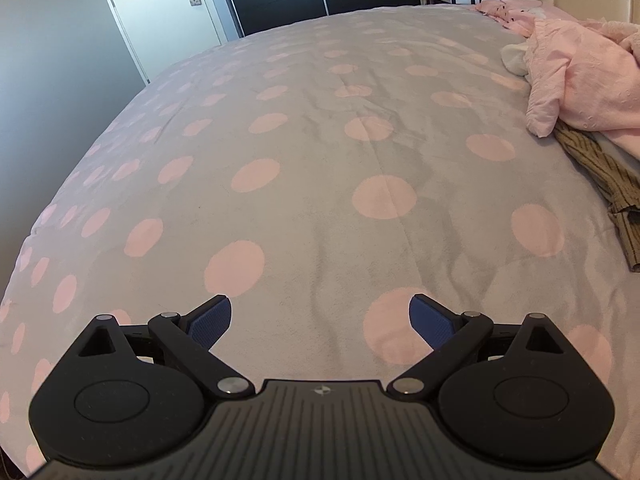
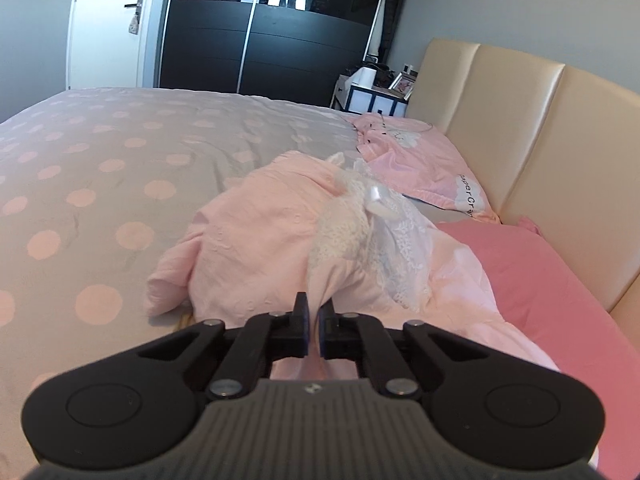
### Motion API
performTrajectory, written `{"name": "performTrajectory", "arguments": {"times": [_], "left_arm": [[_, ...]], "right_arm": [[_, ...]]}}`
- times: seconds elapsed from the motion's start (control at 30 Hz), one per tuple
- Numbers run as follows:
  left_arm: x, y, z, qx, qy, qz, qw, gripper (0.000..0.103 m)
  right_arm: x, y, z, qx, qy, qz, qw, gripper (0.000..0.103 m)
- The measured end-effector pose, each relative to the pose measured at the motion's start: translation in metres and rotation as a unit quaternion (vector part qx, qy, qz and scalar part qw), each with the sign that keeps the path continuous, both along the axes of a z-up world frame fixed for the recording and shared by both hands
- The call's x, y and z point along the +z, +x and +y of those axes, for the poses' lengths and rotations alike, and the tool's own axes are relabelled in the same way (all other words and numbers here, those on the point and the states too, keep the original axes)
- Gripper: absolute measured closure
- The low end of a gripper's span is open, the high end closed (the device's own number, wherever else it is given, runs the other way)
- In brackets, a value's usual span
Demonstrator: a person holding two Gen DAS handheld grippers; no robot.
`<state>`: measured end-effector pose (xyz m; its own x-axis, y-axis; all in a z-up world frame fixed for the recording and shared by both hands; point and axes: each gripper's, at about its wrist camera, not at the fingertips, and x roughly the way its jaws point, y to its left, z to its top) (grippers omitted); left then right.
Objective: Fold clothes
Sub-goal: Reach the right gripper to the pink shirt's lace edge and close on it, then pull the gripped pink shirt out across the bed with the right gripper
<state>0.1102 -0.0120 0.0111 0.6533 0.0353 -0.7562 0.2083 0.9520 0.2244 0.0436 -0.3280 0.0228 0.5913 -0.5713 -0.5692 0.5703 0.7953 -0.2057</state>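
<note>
A heap of clothes lies near the head of the bed: a pale pink garment (image 2: 256, 216) with a white lace piece (image 2: 360, 224) on top of it. In the right wrist view my right gripper (image 2: 314, 320) is shut on a fold of the pink garment, the cloth pinched between its pads. In the left wrist view the same pink garment (image 1: 576, 76) lies at the far right, with a brown striped garment (image 1: 604, 176) under it. My left gripper (image 1: 320, 316) hangs open over the bare cover, nothing between its fingers.
The bed has a grey cover with pink dots (image 1: 304, 152). Pink pillows (image 2: 424, 160) lean by the beige headboard (image 2: 532, 120). A dark wardrobe (image 2: 272, 32), a white door (image 2: 108, 24) and a bedside table (image 2: 372, 96) stand beyond the bed.
</note>
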Motion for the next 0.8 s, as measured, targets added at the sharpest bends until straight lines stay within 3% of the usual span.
{"name": "performTrajectory", "arguments": {"times": [0.27,0.47,0.53,0.7,0.8], "left_arm": [[0.018,-0.028,0.002,-0.016,-0.01,-0.033,0.9993,0.006],[0.033,-0.047,0.016,-0.006,-0.017,-0.058,0.9981,0.006],[0.036,-0.052,0.027,0.006,-0.019,-0.065,0.9977,0.006],[0.042,-0.063,0.064,0.048,-0.014,-0.079,0.9956,0.006],[0.044,-0.069,0.087,0.075,-0.01,-0.088,0.9932,0.006]], "right_arm": [[0.036,-0.025,0.089,0.072,0.014,-0.025,0.997,0.099],[0.046,-0.037,0.182,0.144,0.051,-0.071,0.986,0.1],[0.044,-0.038,0.21,0.173,0.082,-0.09,0.977,0.102],[0.038,-0.028,0.303,0.281,0.156,-0.122,0.939,0.103],[0.029,-0.022,0.34,0.307,0.168,-0.108,0.931,0.103]]}}
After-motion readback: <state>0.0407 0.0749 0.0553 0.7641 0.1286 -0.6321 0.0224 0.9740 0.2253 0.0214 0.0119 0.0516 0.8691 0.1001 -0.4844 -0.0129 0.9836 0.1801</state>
